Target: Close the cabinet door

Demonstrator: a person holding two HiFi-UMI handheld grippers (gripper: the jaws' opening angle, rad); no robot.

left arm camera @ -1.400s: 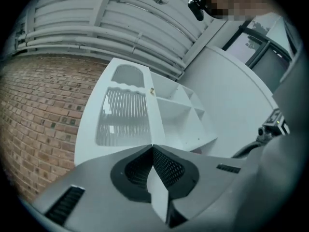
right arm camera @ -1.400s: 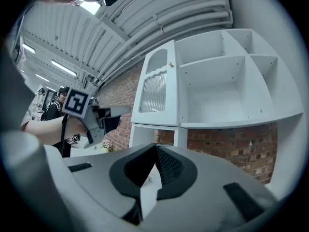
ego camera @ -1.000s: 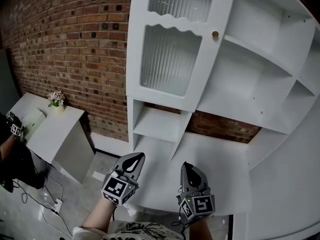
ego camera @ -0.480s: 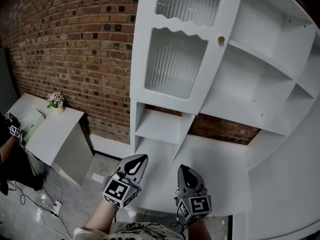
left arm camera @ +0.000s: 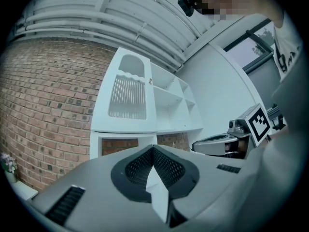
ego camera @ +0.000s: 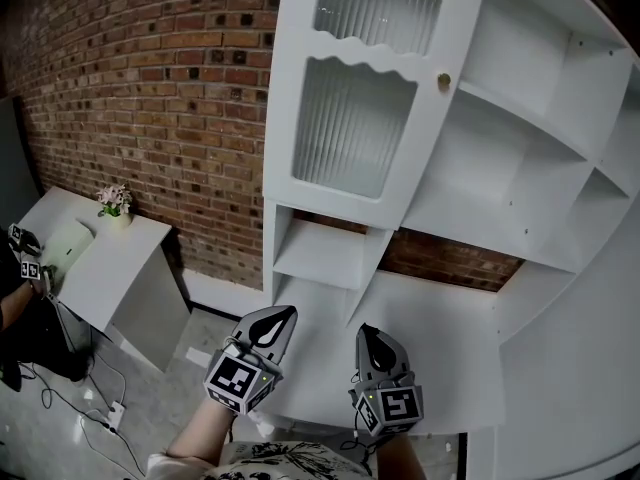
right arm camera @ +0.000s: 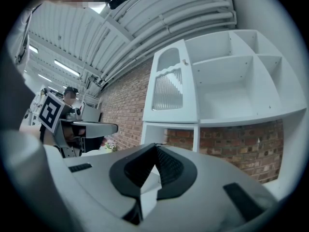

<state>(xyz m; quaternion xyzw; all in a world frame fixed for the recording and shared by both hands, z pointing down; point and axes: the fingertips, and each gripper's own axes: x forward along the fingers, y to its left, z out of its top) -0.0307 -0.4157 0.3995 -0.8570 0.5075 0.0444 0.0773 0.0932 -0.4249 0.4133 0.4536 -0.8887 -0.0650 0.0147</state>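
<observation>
White cabinet door up beyond left gripper and right gripper, fingers pressed together

The cabinet door runs off the top edge of the head view, so its upper ribbed pane is only partly seen, and the cabinet loses its right-hand compartments to the dark rim. Another person at the left edge is mostly cut off (just an arm and a marker cube show). The flowers on the side table are too small to identify.
</observation>
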